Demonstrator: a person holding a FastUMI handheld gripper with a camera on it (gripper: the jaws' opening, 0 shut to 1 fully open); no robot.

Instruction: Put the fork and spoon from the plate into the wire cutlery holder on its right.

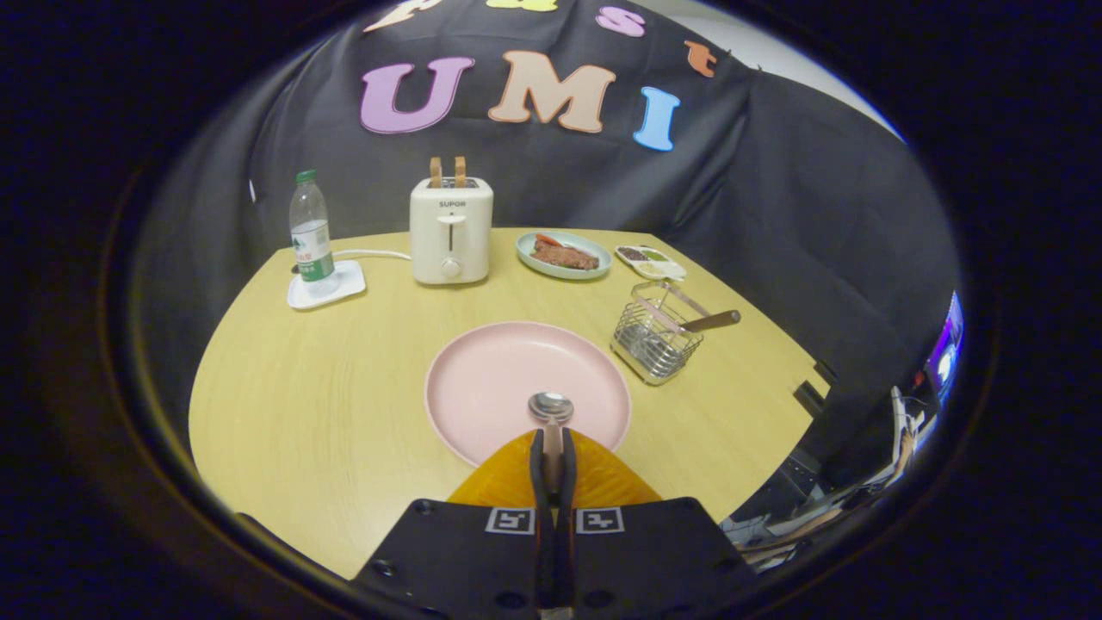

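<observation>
Here the gripper [552, 448] was clamped on the spoon [551, 408] by its handle, both fingers pressing it, the bowl jutting ahead over the pink plate [482, 379]. Beyond and to the right stood the wire holder [656, 337], a wooden-handled utensil, probably the fork, already leaning out of it. The thin handle could pivot in the narrow grip, and the bowl might catch the rim or that utensil, tipping the light holder.
</observation>
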